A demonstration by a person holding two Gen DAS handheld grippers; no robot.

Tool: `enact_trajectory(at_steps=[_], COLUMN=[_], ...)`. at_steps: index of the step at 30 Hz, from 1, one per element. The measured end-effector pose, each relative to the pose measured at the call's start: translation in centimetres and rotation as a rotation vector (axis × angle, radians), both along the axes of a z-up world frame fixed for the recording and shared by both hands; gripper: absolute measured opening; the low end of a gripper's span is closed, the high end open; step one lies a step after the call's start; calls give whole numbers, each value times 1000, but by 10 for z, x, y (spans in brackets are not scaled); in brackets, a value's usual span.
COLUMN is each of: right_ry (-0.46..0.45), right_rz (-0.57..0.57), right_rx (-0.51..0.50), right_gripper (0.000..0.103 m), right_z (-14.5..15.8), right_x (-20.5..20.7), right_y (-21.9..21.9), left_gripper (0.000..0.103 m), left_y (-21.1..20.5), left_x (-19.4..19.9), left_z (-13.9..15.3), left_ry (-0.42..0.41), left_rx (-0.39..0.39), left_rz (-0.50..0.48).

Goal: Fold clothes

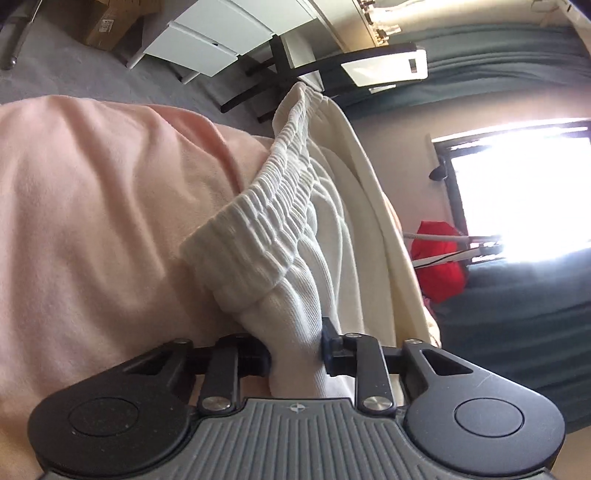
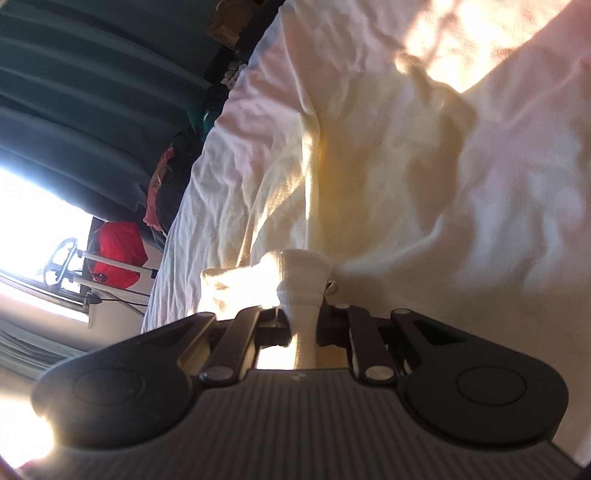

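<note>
A white garment with a ribbed elastic waistband (image 1: 273, 206) lies stretched over a pink bed sheet (image 1: 92, 221). My left gripper (image 1: 295, 354) is shut on the white garment near one end of the waistband. In the right wrist view my right gripper (image 2: 304, 325) is shut on a bunched white part of the same garment (image 2: 303, 273), held just above the sheet (image 2: 480, 184). The cloth hides both grippers' fingertips.
A white dresser (image 1: 229, 33) and a dark chair (image 1: 325, 70) stand beyond the bed on grey carpet. A red bag (image 1: 439, 258) sits by a bright window (image 1: 524, 192) with dark green curtains (image 2: 74, 110). Clothes pile (image 2: 166, 192) lies beside the bed edge.
</note>
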State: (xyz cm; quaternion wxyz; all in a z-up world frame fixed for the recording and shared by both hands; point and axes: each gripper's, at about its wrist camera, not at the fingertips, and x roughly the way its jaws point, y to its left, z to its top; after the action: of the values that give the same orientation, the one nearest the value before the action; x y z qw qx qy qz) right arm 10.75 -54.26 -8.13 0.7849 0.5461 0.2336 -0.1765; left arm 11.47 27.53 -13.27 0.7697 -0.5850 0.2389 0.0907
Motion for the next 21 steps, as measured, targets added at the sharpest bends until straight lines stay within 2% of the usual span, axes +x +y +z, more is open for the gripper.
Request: enact_trajectory(at_steps=[2, 5, 7, 10, 12, 14, 16, 18, 20, 21], right_ry=[-26, -60, -77, -84, -85, -69, -47, 56, 164, 196], right_rz=[-12, -66, -123, -202, -252, -299, -344, -373, -413, -441], right_rx=[-23, -45, -50, -49, -53, -89, -126, -161, -113, -43], right_gripper=[9, 9, 8, 8, 8, 8, 8, 8, 8, 8], right_z=[6, 13, 17, 19, 23, 32, 41, 44, 34, 24], right_x=[-4, -15, -27, -46, -58, -68, -78, -84, -94, -101], right_y=[-1, -7, -12, -17, -15, -10, -4, 3, 6, 4], left_gripper=[9, 8, 7, 7, 7, 7, 7, 7, 8, 10], left_y=[1, 5, 17, 30, 31, 37, 43, 47, 51, 51], left_x=[-9, -34, -52, -80, -94, -105, -126, -137, -139, -138], left_z=[15, 55, 68, 70, 74, 81, 84, 87, 85, 84], left_ry=[-56, -215, -289, -334, -305, -267, -187, -63, 50, 86], left_rx=[63, 260, 249, 168, 176, 149, 128, 181, 233, 248], left_rz=[27, 126, 212, 246, 241, 245, 261, 266, 253, 248])
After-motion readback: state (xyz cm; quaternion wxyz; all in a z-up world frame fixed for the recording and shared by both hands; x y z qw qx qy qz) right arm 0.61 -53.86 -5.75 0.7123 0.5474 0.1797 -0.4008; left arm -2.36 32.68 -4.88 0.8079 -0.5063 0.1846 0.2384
